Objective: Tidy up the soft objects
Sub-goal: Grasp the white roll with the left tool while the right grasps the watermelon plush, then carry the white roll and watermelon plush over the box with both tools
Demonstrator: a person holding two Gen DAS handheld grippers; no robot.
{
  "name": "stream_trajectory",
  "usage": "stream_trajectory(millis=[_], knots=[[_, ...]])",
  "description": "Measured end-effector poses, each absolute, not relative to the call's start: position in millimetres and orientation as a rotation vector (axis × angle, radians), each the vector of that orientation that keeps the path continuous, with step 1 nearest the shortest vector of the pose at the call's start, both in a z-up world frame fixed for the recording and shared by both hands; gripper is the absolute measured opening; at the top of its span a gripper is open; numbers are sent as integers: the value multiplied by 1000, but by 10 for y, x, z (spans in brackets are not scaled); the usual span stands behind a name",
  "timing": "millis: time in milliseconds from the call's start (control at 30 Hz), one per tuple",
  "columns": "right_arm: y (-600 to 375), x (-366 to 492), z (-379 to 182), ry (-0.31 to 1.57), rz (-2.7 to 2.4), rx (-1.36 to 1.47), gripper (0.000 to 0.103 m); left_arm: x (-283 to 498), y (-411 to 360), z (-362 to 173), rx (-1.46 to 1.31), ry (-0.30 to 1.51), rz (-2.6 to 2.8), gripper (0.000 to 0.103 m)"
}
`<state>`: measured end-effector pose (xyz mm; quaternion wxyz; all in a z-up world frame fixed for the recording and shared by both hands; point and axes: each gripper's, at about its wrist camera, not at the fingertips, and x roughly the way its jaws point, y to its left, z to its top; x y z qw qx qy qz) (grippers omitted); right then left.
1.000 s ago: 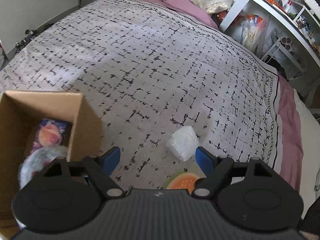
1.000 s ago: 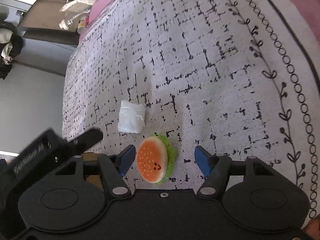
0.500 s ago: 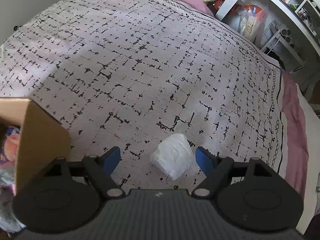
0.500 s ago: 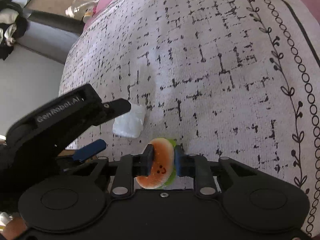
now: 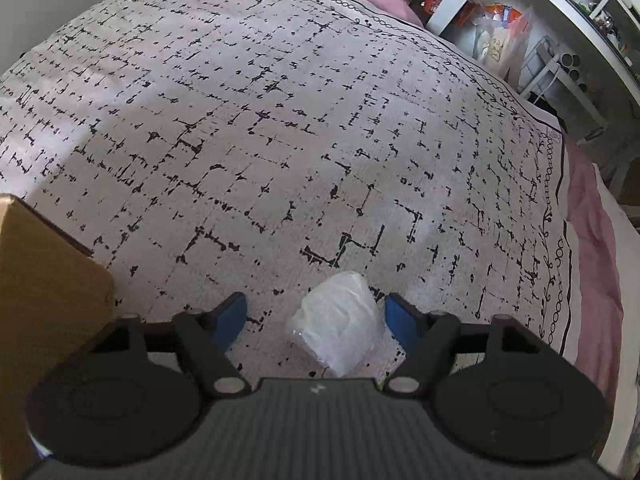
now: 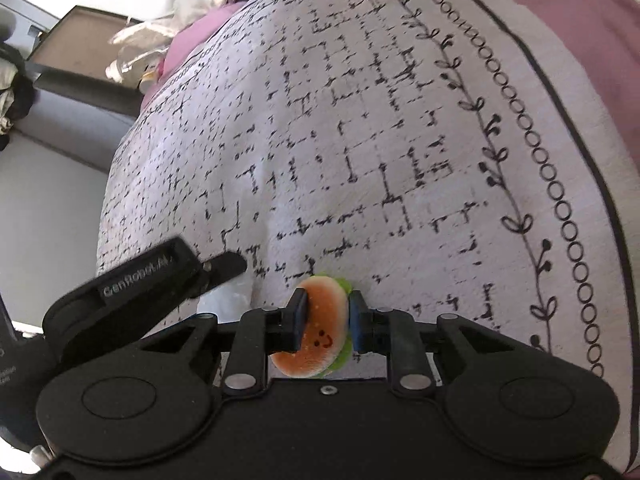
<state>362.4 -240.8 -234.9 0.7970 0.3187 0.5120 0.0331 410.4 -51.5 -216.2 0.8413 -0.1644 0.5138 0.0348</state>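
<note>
My right gripper (image 6: 325,322) is clamped on the small round plush burger toy with an orange bun, a drawn smiley face and a green felt fringe (image 6: 318,326). Both black fingers press its sides, one on each. The toy is held on edge, face toward the camera, over the white bedspread printed with a broken black grid (image 6: 360,140); whether it touches the fabric I cannot tell. A chain-and-leaf border runs along the bedspread's right edge, with pink sheet beyond it.

My left gripper (image 5: 316,318) has its jaws spread wide, blue pads (image 5: 230,316) well apart. Between them lies the crumpled white translucent plastic packet (image 5: 338,330), flat on the bedspread (image 5: 280,120) near its close edge. The packet sits closer to the right pad, just beside it; contact not resolvable. Left pad is clear of it.

From the right wrist view, the left gripper (image 6: 224,266) enters at lower left, black body lettered "GenRobot.AI", finger tip pointing across the bedspread; the white packet (image 6: 228,300) shows partly under it.

Brown cardboard box (image 5: 44,280): one corner and side wall visible at the left edge of the left wrist view, standing on the bedspread beside the left finger. Contents not visible.

White shelving with clutter (image 5: 540,40) stands past the far right corner of the bed.
</note>
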Motion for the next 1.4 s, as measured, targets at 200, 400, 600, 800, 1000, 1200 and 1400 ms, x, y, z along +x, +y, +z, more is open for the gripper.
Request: stream_trajectory(millis=[200, 400, 600, 800, 1000, 1200, 1400], knots=[[-2412, 3563, -2277, 1078, 44, 642, 22, 3973, -529, -2045, -348, 1061, 42, 48], [-2381, 3492, -2192, 1059, 43, 614, 22, 3785, -515, -1802, -350, 1026, 32, 48], [-2430, 3352, -2097, 1051, 44, 612, 22, 3551, -471, -1519, -348, 992, 20, 48], [-2422, 3220, -1952, 1034, 62, 621, 22, 3287, -401, -1254, -357, 956, 11, 48], [-2429, 3084, -1699, 998, 71, 583, 22, 3020, -304, -1029, -368, 920, 12, 48], [-2342, 2879, -1500, 967, 103, 558, 22, 2754, -127, -828, -378, 881, 24, 48], [-2161, 2699, -1328, 943, 138, 536, 22, 2496, 70, -724, -383, 868, 37, 48]])
